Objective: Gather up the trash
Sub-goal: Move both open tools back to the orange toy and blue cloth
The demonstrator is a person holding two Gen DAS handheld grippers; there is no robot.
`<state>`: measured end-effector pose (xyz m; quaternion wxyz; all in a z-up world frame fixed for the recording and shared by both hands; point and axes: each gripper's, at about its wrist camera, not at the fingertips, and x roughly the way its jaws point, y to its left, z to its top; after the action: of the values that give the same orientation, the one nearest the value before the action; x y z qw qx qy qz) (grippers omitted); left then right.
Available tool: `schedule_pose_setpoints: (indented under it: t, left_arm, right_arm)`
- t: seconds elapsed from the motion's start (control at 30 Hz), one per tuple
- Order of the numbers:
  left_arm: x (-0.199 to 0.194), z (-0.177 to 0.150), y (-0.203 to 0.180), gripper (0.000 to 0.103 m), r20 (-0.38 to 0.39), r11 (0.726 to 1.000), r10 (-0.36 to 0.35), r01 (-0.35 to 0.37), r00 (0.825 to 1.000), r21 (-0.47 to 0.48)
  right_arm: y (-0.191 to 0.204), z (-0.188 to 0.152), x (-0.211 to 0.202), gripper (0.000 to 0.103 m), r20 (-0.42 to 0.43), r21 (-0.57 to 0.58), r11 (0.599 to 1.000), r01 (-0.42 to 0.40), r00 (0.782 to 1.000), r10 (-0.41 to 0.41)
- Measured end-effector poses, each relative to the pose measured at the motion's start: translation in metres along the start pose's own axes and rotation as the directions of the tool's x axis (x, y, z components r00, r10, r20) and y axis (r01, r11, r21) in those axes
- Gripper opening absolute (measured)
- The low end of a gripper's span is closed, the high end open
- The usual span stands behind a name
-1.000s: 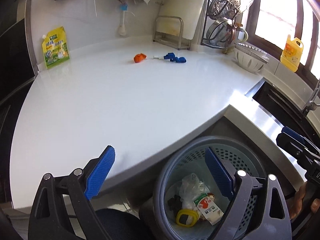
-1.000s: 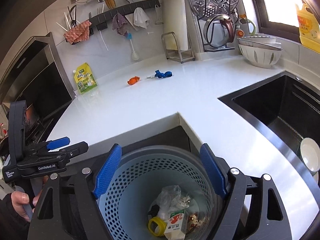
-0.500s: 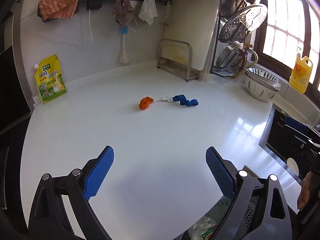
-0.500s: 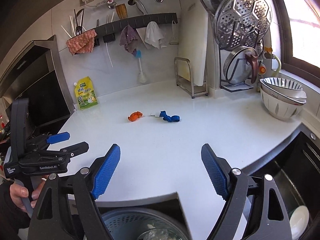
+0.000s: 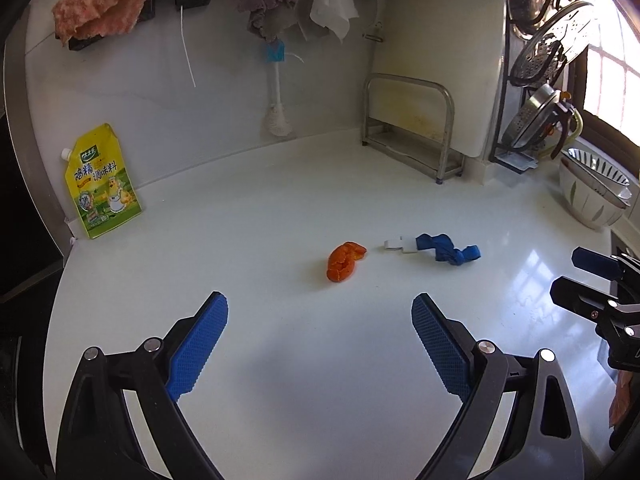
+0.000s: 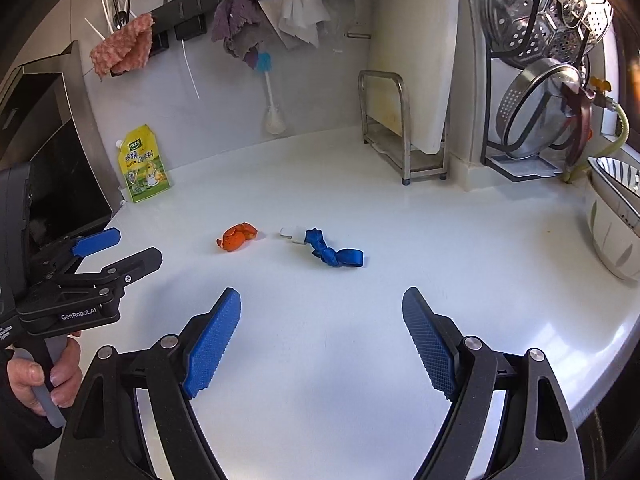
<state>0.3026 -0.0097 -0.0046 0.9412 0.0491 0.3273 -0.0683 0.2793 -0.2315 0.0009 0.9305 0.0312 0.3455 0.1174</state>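
An orange peel (image 5: 345, 260) (image 6: 236, 237) lies mid-counter on the white worktop (image 5: 280, 360). Just right of it sits a knotted blue strap with a white clip (image 5: 440, 249) (image 6: 332, 253). My left gripper (image 5: 320, 344) hovers open and empty, short of the peel. My right gripper (image 6: 322, 340) is likewise open and empty, nearer the blue strap. Each gripper shows in the other's view: the right one at the right edge (image 5: 592, 280), the left one at the left edge (image 6: 108, 252), held by a hand (image 6: 44, 376).
A yellow seasoning pouch (image 5: 100, 184) leans on the back wall at left. A metal rack with a cutting board (image 5: 416, 136) stands at the back, with a strainer rack (image 6: 544, 112) and stacked bowls (image 5: 592, 196) to its right. Cloths and a brush (image 5: 276, 92) hang above.
Both grippers rose from over the trash basket and moved forward over the counter toward the peel and strap. The basket has dropped out of view. Both stay open.
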Motion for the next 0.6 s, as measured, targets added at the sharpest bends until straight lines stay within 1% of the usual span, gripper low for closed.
schedule_pose_setpoints:
  t: [0.13, 0.27, 0.33, 0.4, 0.53, 0.6]
  left_arm:
    - [0.025, 0.006, 0.009, 0.092, -0.034, 0.999, 0.021, -0.022, 0.999, -0.033]
    - [0.048, 0.010, 0.006, 0.093, -0.063, 0.998, 0.068, -0.069, 0.996, -0.014]
    - [0.059, 0.011, 0.007, 0.093, -0.088, 0.997, 0.068, -0.070, 0.994, -0.021]
    - [0.067, 0.012, 0.008, 0.093, -0.107, 0.995, 0.088, -0.091, 0.990, -0.028]
    - [0.078, 0.016, 0.011, 0.093, -0.133, 0.995, 0.087, -0.093, 0.987, -0.046]
    - [0.083, 0.018, 0.010, 0.093, -0.143, 0.993, 0.099, -0.107, 0.985, -0.044]
  right_arm:
    - [-0.008, 0.010, 0.034, 0.079, -0.046, -0.001, 1.000, 0.015, 0.999, -0.015]
    - [-0.011, 0.017, 0.061, 0.079, -0.097, 0.002, 1.000, 0.016, 0.995, -0.015]
    - [-0.012, 0.020, 0.071, 0.079, -0.118, 0.015, 1.000, 0.006, 0.993, -0.005]
    - [-0.013, 0.022, 0.080, 0.079, -0.132, 0.011, 1.000, 0.017, 0.991, -0.015]
    - [-0.013, 0.029, 0.092, 0.079, -0.140, 0.002, 1.000, 0.028, 0.990, -0.027]
    - [-0.014, 0.032, 0.097, 0.079, -0.144, 0.003, 1.000, 0.029, 0.989, -0.028]
